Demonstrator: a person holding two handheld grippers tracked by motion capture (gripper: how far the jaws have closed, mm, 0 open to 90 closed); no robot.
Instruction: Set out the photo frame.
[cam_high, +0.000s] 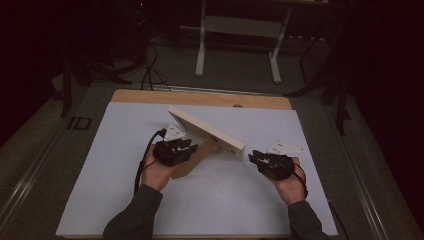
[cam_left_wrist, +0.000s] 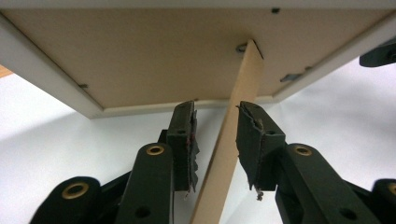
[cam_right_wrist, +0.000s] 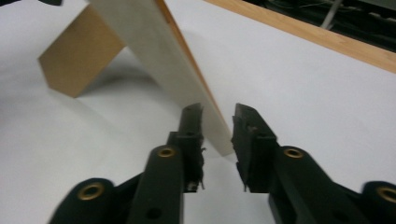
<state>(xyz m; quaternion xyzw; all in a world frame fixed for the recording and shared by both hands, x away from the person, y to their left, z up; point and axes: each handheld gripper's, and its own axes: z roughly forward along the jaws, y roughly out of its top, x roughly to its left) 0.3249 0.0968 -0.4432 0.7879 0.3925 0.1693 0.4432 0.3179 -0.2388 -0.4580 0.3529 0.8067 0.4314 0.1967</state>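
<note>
A white picture frame (cam_high: 207, 131) stands tilted on the table, propped on its brown fold-out stand (cam_high: 192, 161). In the left gripper view I look at the frame's brown back (cam_left_wrist: 140, 51), and the stand (cam_left_wrist: 243, 79) runs down between the jaws. My left gripper (cam_high: 190, 146) (cam_left_wrist: 215, 106) is open, one jaw on each side of the stand with small gaps. My right gripper (cam_high: 255, 157) (cam_right_wrist: 218, 109) is open at the frame's near right corner; the frame's white edge (cam_right_wrist: 159, 51) reaches in between its jaws. The stand (cam_right_wrist: 79, 56) shows behind.
A white mat (cam_high: 225, 200) covers the wooden table, whose bare far edge (cam_high: 200, 97) shows at the back. Beyond it a metal table base (cam_high: 237, 30) stands on the dark floor, with cables to the left.
</note>
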